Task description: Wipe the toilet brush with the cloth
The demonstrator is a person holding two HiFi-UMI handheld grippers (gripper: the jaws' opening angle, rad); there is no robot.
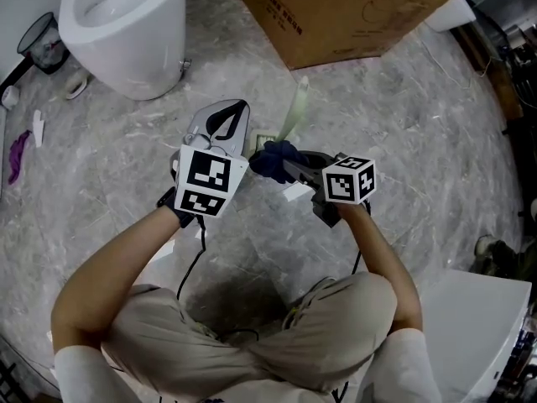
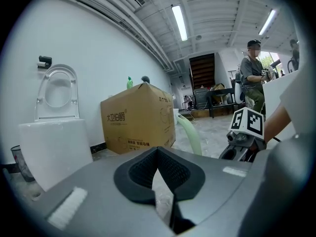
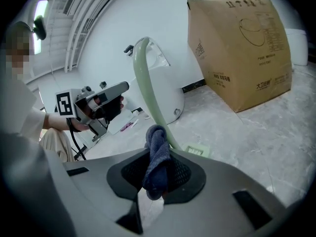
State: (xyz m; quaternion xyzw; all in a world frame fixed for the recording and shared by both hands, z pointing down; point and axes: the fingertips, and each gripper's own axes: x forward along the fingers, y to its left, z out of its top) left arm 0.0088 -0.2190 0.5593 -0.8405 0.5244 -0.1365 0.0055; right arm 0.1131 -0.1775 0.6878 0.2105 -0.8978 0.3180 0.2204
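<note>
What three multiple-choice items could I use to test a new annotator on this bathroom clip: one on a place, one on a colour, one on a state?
1. Where is the toilet brush?
A. inside the toilet bowl
B. upright on the floor
C. on top of the cardboard box

2. What colour is the cloth?
A. dark blue
B. white
C. red

3. How is the right gripper?
A. open and empty
B. shut on the brush handle
C. shut on the cloth

Answers:
1 B: the pale green handle rises from its base on the floor.
2 A: the cloth reads dark blue in the head view and the right gripper view.
3 C: the right gripper view shows the cloth pinched between its jaws, with the handle behind it.
</note>
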